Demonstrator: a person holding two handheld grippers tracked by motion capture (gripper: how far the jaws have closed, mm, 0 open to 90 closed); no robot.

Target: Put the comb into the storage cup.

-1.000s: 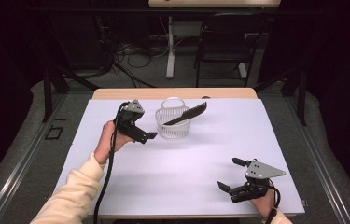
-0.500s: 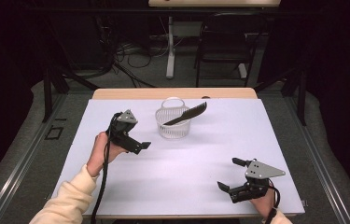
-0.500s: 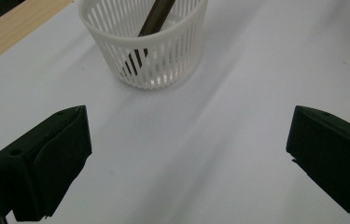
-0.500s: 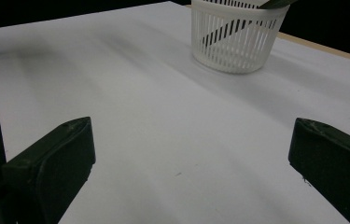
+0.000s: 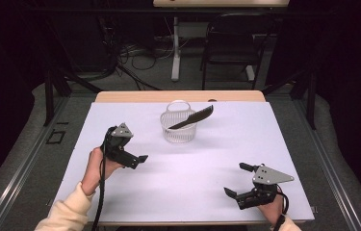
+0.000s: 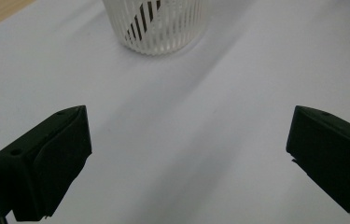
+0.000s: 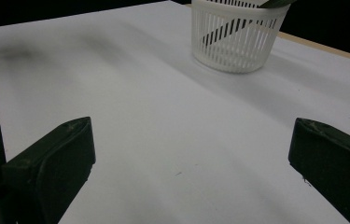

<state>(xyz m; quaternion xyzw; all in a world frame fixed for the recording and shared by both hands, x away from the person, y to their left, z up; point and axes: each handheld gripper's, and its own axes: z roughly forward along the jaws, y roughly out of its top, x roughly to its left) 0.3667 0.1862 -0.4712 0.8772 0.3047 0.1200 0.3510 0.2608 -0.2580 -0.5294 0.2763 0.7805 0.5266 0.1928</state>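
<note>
While black comb [image 5: 193,118] leans in white basket [image 5: 178,128] at bench [image 5: 183,192] rear centre, left gripper [image 5: 138,159] hovers near basket, fingers wide open, empty; right gripper [image 5: 238,180] at near-right edge, wide open, empty.

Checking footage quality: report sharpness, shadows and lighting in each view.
High view: white table brightly lit, surroundings dark, basket and black comb reasonably sharp. Left gripper view: near jaws soft, basket casts a faint shadow. Right gripper view: soft shadow bands across the table, jaws blurred.

The basket [image 5: 178,128] is white, slatted with thin ribs. A black comb [image 5: 193,118] (toothed) lies in it. The table [image 5: 207,168] is plain white.
</note>
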